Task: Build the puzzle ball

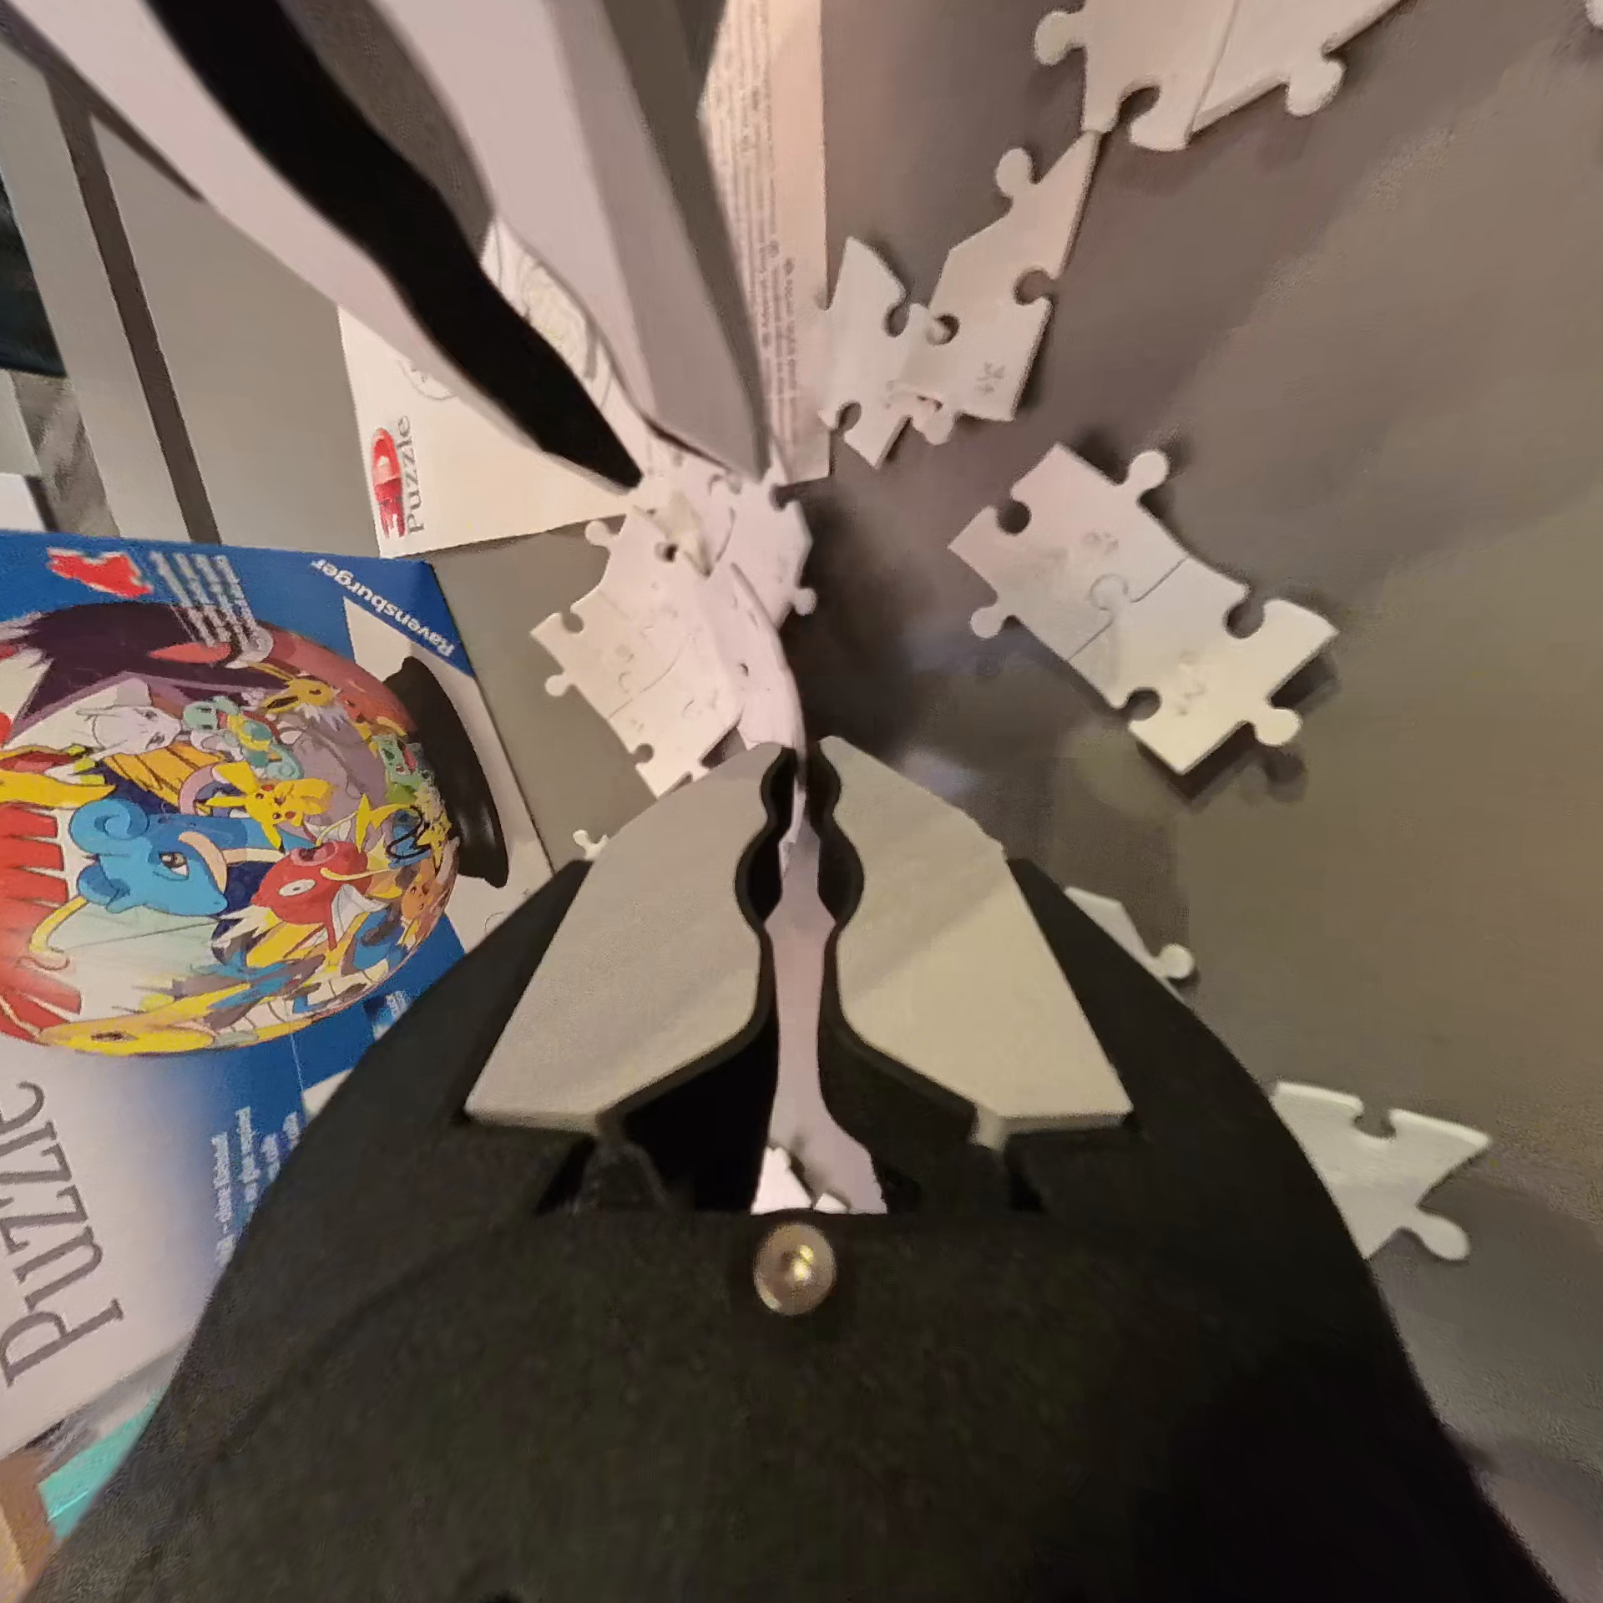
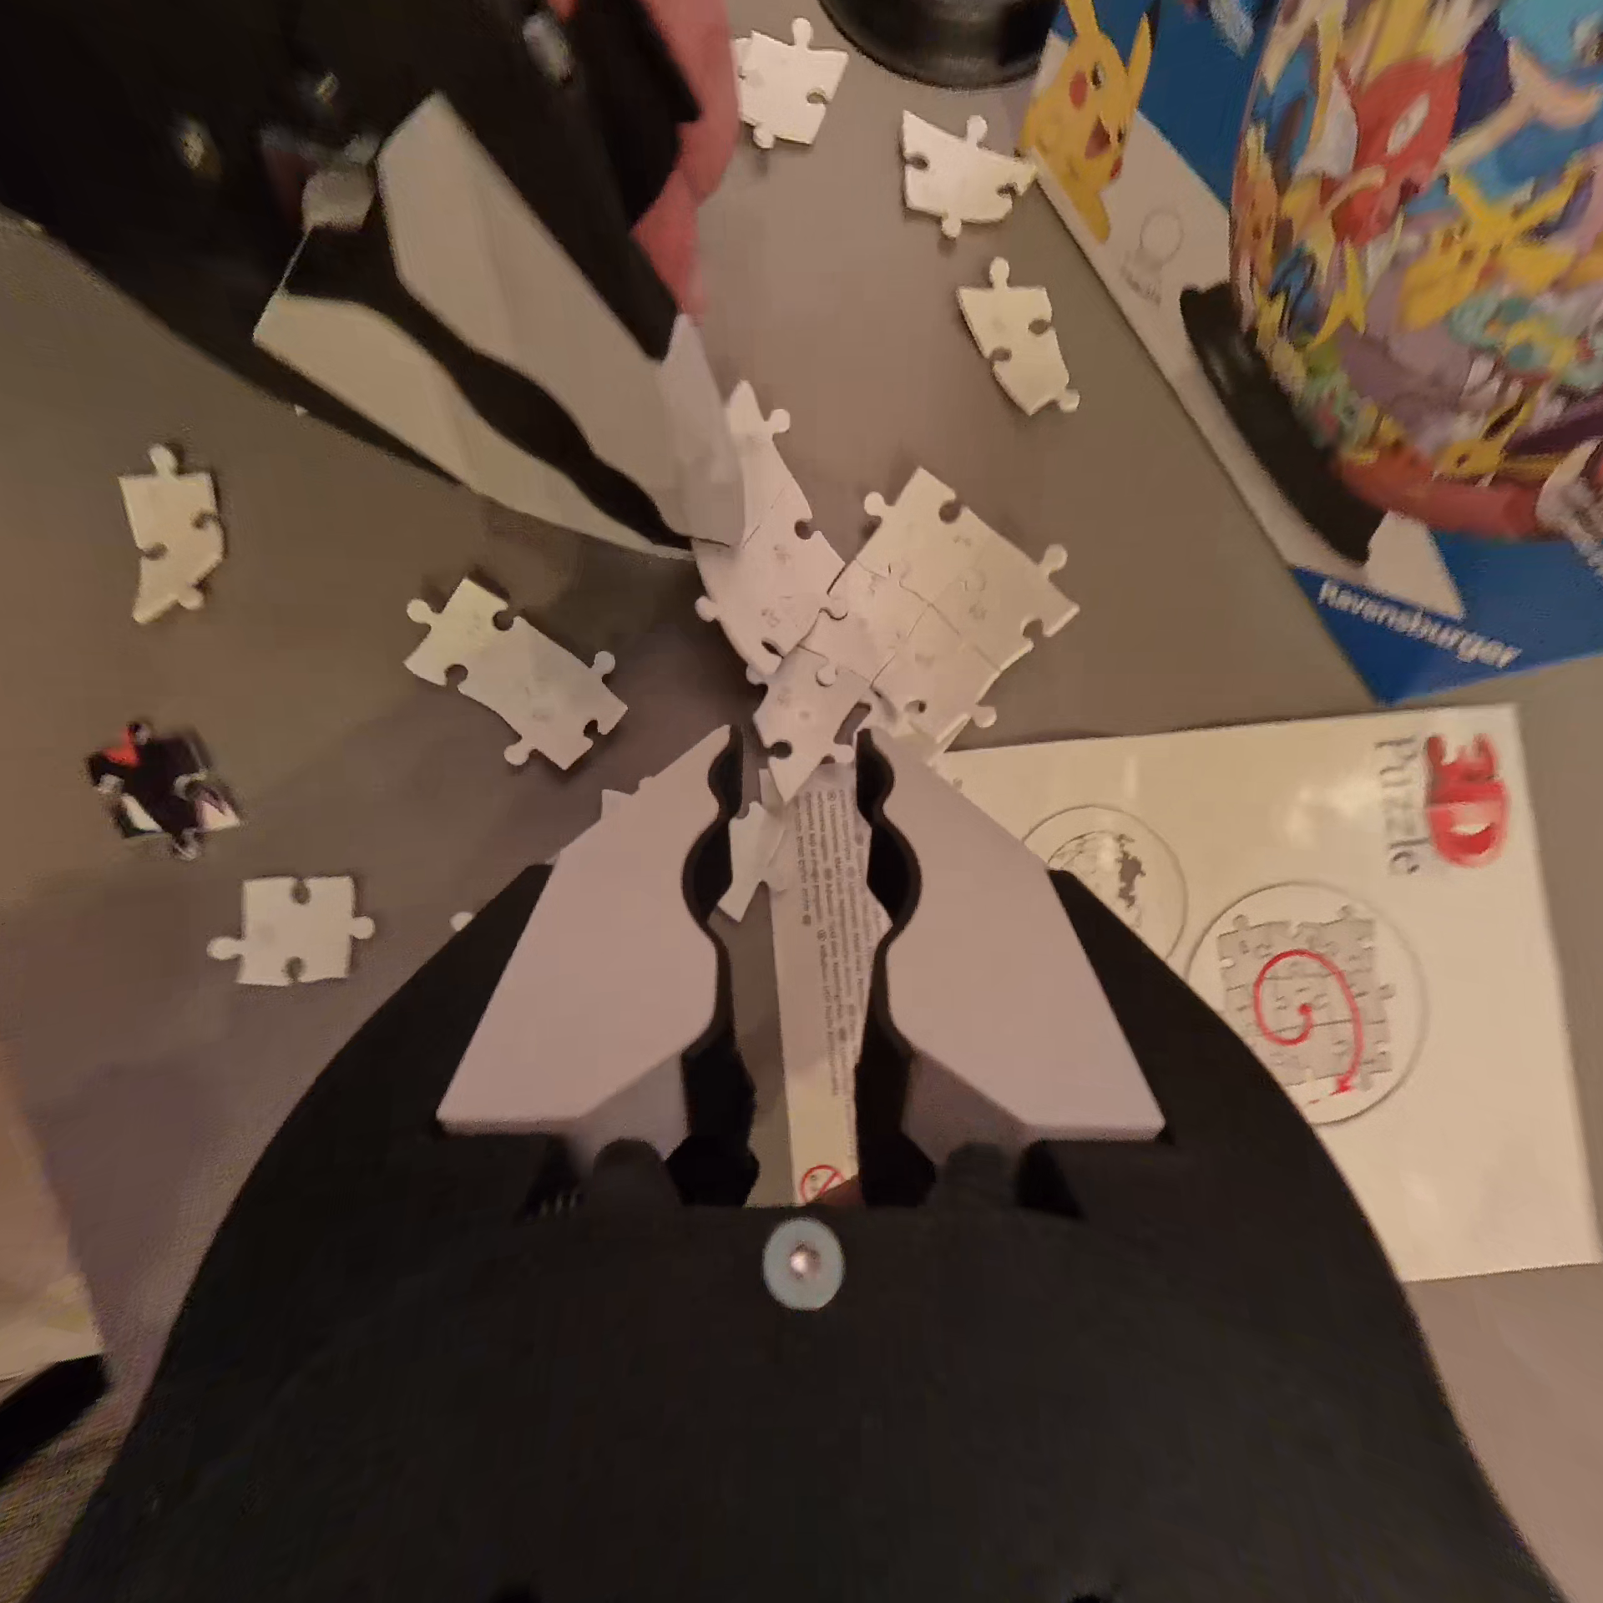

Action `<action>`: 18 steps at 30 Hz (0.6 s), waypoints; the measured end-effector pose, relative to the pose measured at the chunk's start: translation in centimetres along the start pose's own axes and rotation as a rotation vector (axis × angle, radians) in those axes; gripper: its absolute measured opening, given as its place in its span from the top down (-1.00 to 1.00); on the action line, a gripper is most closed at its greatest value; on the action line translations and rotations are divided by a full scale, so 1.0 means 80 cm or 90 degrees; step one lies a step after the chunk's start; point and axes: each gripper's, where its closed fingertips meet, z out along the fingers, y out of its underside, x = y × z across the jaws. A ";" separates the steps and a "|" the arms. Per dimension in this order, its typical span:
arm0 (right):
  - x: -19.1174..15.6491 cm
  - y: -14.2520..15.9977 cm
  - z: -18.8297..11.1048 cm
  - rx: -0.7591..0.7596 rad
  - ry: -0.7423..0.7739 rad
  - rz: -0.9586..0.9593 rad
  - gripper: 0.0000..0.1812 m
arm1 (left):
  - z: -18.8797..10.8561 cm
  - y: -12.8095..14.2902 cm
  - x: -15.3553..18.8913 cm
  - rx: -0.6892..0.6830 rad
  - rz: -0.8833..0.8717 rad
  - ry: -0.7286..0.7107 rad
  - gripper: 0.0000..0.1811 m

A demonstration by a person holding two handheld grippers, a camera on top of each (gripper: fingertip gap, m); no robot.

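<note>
Both grippers meet over the middle of the grey table point(image 1: 1431, 390), working on one white clump. The left gripper point(image 1: 802, 756) is pinched almost closed on a thin white edge, which from the other side reads as the curved section point(image 2: 772, 555) of joined puzzle pieces. The right gripper point(image 2: 802, 748) is narrow, with a printed slip point(image 2: 824, 971) between its fingers and a single piece point(image 2: 807, 707) at the tips. I cannot tell whether that piece is truly clamped. The flat joined patch point(image 2: 963, 590) lies touching both. To do this well, I'd judge: keep the left hold steady, line tab to socket square-on, and press along the seam rather than twist, since a crooked push could pop the finished joints. The pieces are thin, stiff and slightly bowed, matte white on the backs, with rounded tabs and blanks. One loose piece point(image 2: 160, 785) shows dark print face up, and a joined pair point(image 2: 520, 672) lies near. The glossy blue box point(image 2: 1405, 286) and the smooth white instruction sheet point(image 2: 1301, 1128) sit on the side. The ball is far from built.
</note>
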 end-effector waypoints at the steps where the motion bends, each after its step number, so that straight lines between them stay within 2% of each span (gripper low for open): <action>1: -0.001 -0.002 0.000 0.005 0.012 -0.030 0.71 | -0.001 0.001 -0.003 0.005 -0.007 0.001 0.97; 4: -0.002 -0.008 0.001 0.009 0.046 -0.107 0.69 | -0.002 0.002 -0.004 0.011 -0.014 0.010 0.97; 12: -0.010 0.005 0.026 -0.041 0.056 -0.175 0.60 | 0.001 0.002 -0.005 0.023 -0.005 0.012 0.97; 18: -0.004 0.003 0.037 -0.022 0.072 -0.182 0.70 | 0.006 0.005 -0.003 -0.007 0.064 -0.007 0.96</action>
